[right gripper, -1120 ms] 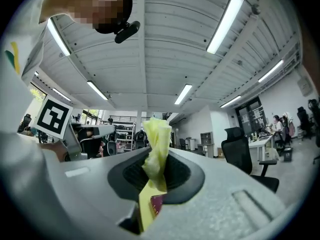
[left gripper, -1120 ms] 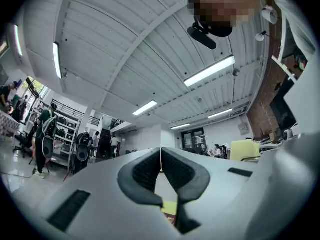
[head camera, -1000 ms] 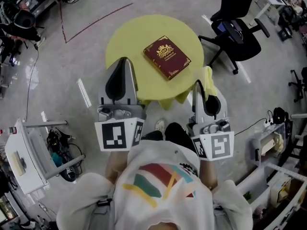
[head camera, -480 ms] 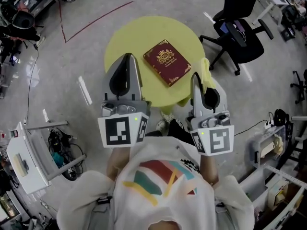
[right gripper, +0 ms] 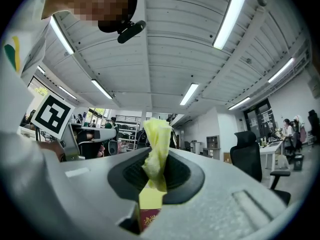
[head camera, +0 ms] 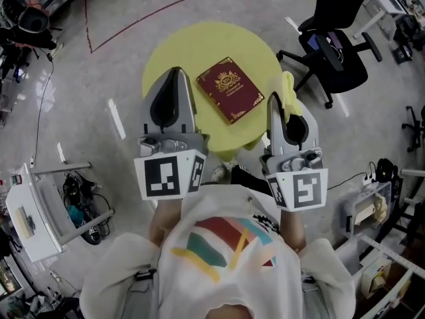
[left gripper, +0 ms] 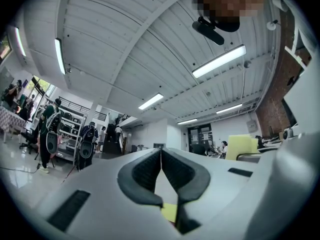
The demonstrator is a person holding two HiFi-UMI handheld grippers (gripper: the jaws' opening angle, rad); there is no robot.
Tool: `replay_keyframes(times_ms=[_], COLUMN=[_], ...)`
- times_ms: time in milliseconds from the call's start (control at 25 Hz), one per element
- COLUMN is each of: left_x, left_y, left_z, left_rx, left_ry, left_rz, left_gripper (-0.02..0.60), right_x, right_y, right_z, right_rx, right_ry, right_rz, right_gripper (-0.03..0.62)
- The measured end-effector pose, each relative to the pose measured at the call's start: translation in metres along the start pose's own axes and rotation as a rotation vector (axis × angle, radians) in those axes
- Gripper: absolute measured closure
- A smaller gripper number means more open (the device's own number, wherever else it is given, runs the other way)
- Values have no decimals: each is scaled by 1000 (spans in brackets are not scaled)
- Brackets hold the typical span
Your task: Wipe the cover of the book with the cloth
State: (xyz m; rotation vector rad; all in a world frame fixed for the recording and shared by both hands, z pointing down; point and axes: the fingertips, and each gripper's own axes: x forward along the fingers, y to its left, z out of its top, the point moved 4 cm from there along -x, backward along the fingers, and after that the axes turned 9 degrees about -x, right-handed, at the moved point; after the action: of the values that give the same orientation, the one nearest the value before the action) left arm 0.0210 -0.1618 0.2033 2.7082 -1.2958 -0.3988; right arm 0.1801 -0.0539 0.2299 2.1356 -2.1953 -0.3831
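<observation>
Head view: right gripper (head camera: 275, 102), clamping the yellow cloth (head camera: 287, 87), is edging closer to the book (head camera: 230, 89), left gripper (head camera: 174, 72) riding closed and empty; wiping is nearing.

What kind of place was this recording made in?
Probably an open office or lab: a black office chair on the bare floor, long strip lights on the ceiling, and shelving racks behind.

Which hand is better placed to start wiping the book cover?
Right. The right tool is shut on the cloth and sits close beside the book; the left tool is shut and empty.
</observation>
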Motion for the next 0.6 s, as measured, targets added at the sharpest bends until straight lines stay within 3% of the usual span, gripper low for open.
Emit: replay_keyframes(times_ms=[400, 480, 600], left_x=[18, 22, 30], left_y=[-3, -5, -6], left_z=[-12, -21, -36], left_rx=[-32, -36, -59], left_ry=[63, 103, 151], left_rz=[28, 19, 15], left_gripper=[558, 465, 420], right_x=[17, 18, 19], right_y=[-14, -17, -22], right_z=[-5, -8, -14], right_rx=[13, 19, 27], right_ry=[-4, 1, 13], right_rz=[45, 46, 48], right_gripper=[566, 566, 566])
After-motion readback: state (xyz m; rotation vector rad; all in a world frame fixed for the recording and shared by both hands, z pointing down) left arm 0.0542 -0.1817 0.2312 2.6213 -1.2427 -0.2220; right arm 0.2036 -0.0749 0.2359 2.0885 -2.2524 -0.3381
